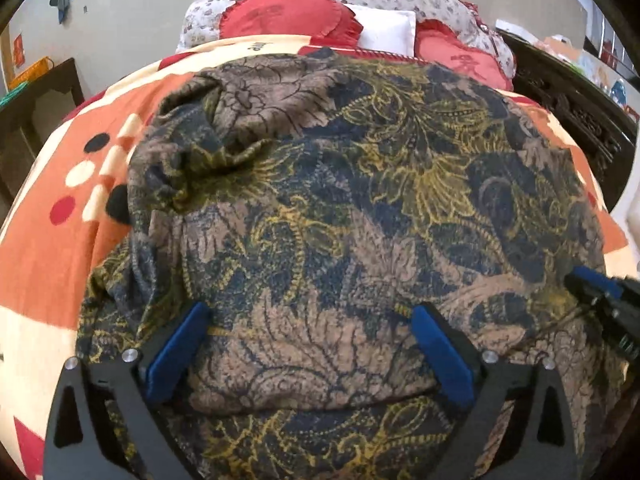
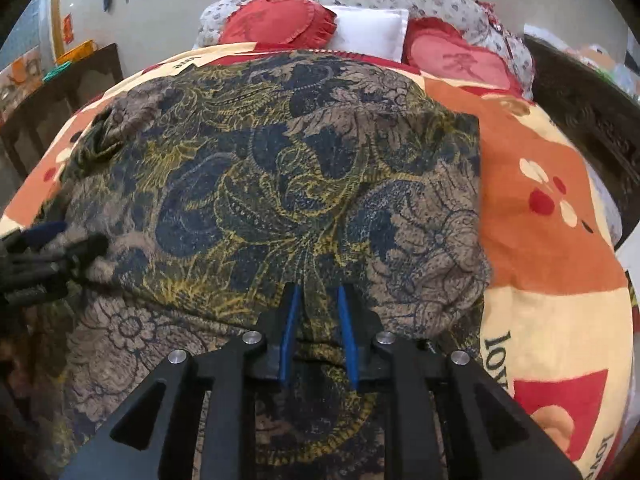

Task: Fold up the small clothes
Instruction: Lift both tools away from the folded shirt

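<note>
The garment (image 1: 340, 208), dark floral print, lies spread on the blanket (image 1: 44, 248), its near part folded into a thick layer toward us and its far edge reaching toward the pillows (image 1: 288, 20).

Our right gripper (image 2: 318, 320) pinches a ridge of the garment's near fold, fingers close together with cloth between them. Our left gripper (image 1: 310, 344) sits over the garment's near-left part, fingers spread wide and holding nothing.

Risks, as we judge them:
- One-sided grip: if we lift now, the garment's left side likely drags and the fold goes skewed.
- The pinch looks shallow and may catch only the top layer, so the layers could separate.
- The bunched wrinkle (image 1: 224, 148) at the garment's far-left corner may get folded in.
- The soft blanket could ride up with the cloth.
</note>
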A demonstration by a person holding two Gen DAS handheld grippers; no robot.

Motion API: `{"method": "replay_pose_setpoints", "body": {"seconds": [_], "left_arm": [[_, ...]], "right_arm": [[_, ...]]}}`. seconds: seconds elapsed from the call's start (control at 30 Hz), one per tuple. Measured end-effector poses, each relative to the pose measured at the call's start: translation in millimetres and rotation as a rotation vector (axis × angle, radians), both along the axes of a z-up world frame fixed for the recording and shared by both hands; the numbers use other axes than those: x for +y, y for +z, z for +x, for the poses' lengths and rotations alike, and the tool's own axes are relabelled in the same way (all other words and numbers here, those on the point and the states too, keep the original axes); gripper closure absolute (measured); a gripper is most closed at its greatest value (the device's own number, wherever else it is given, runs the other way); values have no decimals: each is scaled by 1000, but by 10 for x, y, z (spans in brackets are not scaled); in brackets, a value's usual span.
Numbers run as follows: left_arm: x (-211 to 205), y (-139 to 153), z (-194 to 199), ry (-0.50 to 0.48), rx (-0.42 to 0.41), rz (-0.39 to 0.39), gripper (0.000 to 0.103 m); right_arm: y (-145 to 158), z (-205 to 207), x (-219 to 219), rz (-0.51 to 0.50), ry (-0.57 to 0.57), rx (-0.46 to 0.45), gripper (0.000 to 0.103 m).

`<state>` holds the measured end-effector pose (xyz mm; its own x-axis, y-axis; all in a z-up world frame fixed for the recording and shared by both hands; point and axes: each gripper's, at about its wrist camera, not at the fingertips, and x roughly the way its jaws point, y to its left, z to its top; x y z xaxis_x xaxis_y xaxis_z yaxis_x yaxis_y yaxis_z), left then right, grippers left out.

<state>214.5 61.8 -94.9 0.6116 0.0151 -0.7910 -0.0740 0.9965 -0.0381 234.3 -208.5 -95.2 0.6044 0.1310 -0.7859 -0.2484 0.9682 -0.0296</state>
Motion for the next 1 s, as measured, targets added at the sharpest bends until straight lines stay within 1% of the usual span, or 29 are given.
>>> {"method": "replay_pose_setpoints", "body": {"seconds": [0.03, 0.1, 0.17, 0.2, 0.27, 0.3, 0.33, 0.4, 0.5, 0.57, 0.6, 0.63, 0.67, 0.7, 0.73, 0.77, 0.8, 0.83, 0.87, 0.93, 0.97, 1.0], "left_arm": [[11, 12, 3, 1, 0, -5, 1], [19, 36, 21, 1, -1, -14, 1], [5, 46, 34, 4, 2, -9, 1], [-3, 54, 38, 6, 1, -1, 1], [-13, -3, 34, 6, -1, 7, 1], [-14, -9, 12, 7, -6, 3, 1], [-22, -3, 8, 6, -11, 2, 1], [29, -65, -33, 7, -15, -1, 1], [36, -65, -53, 5, -5, 8, 1], [73, 16, -72, -1, 15, 5, 3], [96, 95, -101, 8, 4, 1, 6], [160, 190, -205, 21, -35, -20, 5], [202, 223, -261, 32, -54, -25, 5], [244, 219, -304, 49, -61, -9, 4], [292, 109, -290, 65, -14, 25, 4], [328, 10, -260, 66, 39, 31, 4], [411, -36, -284, 62, 48, -21, 4], [478, 18, -347, 66, 25, -54, 5], [518, 67, -401, 65, 19, -73, 6], [573, 174, -577, 24, -10, -109, 6], [595, 239, -719, 0, -25, -109, 6], [620, 303, -881, -23, -36, -105, 6]], "right_arm": [[41, 32, 22, -10, -18, 26, 82], [150, 7, 121, -22, -39, 33, 82], [239, -53, 258, 11, 2, 7, 82], [224, -76, 327, 7, 16, -3, 82], [23, -55, 405, -32, 13, 31, 78], [-44, -104, 411, -38, 24, -38, 77], [-75, -128, 410, -41, 29, -57, 77], [-66, -133, 389, -20, 16, -54, 77], [-67, -149, 429, -48, 15, -65, 77], [-38, -155, 464, -69, 9, -48, 77], [16, -157, 510, -80, -4, -26, 77], [115, -208, 527, -67, -10, -13, 77], [204, -306, 527, -20, 11, -31, 77], [232, -352, 537, 8, 32, -45, 77], [244, -424, 580, 31, 73, -61, 77], [194, -439, 621, 18, 98, -52, 77], [20, -422, 688, -44, 109, 13, 77], [-49, -427, 699, -63, 109, 26, 77], [-14, -478, 679, -50, 106, -5, 77], [86, -559, 584, 5, 78, 23, 77], [147, -634, 529, 26, 78, 13, 77], [222, -747, 459, 38, 83, -16, 77]]}}
